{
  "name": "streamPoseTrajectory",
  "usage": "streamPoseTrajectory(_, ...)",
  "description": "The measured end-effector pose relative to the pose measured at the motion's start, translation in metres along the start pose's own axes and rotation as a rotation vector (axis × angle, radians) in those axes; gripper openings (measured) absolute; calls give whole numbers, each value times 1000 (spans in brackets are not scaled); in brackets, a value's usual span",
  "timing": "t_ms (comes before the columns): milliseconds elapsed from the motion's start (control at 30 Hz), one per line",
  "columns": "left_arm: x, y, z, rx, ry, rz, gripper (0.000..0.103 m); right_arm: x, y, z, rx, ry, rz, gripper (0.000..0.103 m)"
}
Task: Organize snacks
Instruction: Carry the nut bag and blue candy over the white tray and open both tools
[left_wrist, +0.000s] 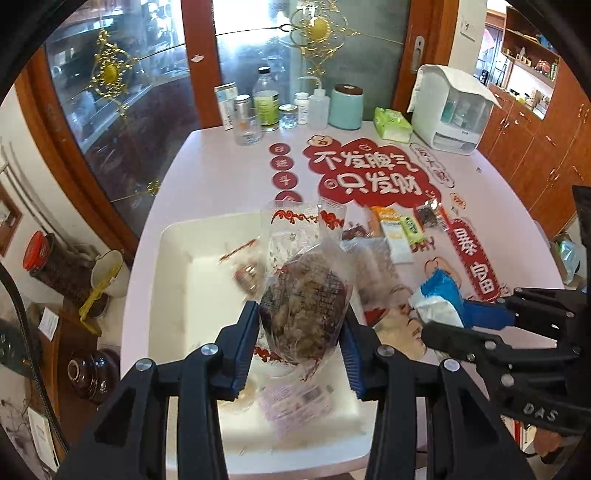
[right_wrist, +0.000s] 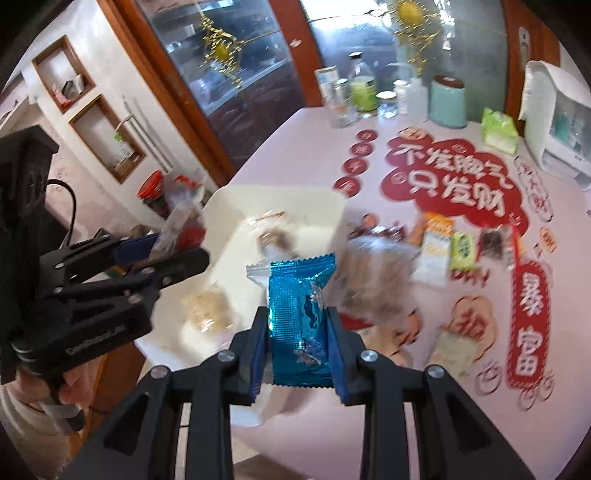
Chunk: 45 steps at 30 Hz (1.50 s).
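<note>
Left tool (left_wrist: 301, 325) clenched on a clear bag of brown snack (left_wrist: 303, 295), held above the white tray (left_wrist: 177, 258) at the tabletop's (left_wrist: 221, 173) near-left corner. Right tool (right_wrist: 297, 332) clenched on a blue foil packet (right_wrist: 299, 306), held above the tray's right edge. Several packets already lie in the tray. Loose snack packets (left_wrist: 400, 225) remain mid-tabletop, right of the tray, on the red decals (left_wrist: 369, 173). Bottles and jars (left_wrist: 266, 103) along the far edge.
</note>
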<state>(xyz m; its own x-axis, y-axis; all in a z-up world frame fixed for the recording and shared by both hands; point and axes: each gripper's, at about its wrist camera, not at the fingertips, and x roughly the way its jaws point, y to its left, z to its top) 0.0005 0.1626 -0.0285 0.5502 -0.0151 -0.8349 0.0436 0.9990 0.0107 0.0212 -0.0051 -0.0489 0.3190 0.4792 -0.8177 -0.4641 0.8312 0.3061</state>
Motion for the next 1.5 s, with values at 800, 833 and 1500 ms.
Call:
streamPoseTrajectory(800,32,48,-48,-9,105,41,41,37,61,-4,9,60,-65,30)
streamPoseTrajectory(833,32,49,-48,-9,107,41,41,39,63,-4,8,61,-65,30)
streamPoseTrajectory(1500,41,59,-54,-58,154,28,86,50,70,-1,24,78,-79,46)
